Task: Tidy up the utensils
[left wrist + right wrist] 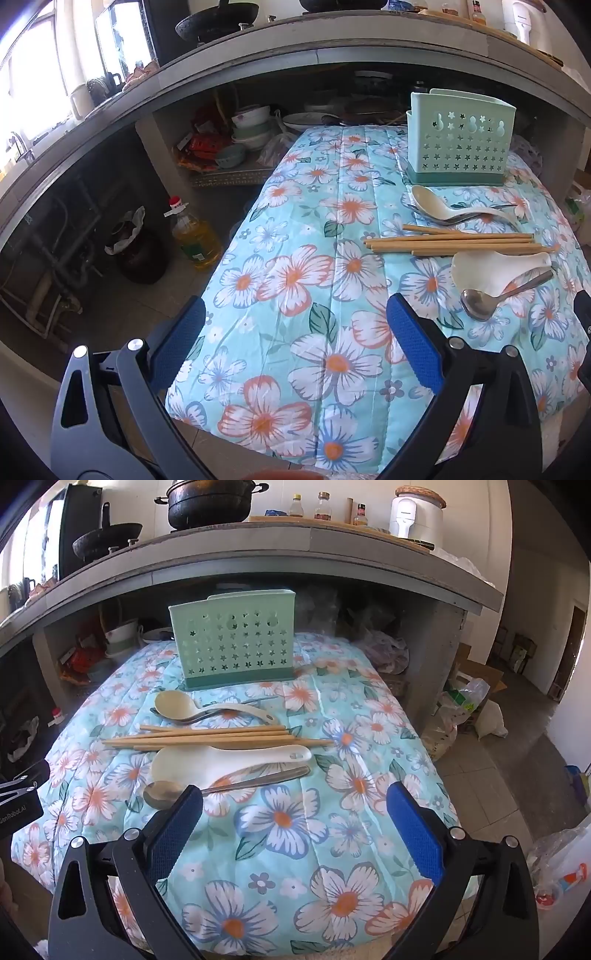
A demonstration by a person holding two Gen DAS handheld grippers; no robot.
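Plainly nothing had been picked up: the left gripper (295, 339) and the right gripper (293, 823) both hung with jaws wide apart and empty over the near end of the cloth (280, 849). The utensils lay in a loose row on that cloth, in front of the green holder (232, 638), which stood upright at the far end. Nearest the right gripper was a steel spoon (221, 784), its bowl just beside the left finger, its handle lying partly across the white paddle (221, 762). Beyond those were the chopsticks (218, 736), bunched and roughly parallel, then a cream ladle (207, 709) lying over another metal piece. All seemed light and stiff. The steel spoon would likely be slick and thin, so a grip across the flat handle near mid-length seemed best. The chopsticks might roll or splay; pinching one or two at mid-length seemed safer than the bunch. The quilted cloth looked soft, so fingers could press in under a handle.
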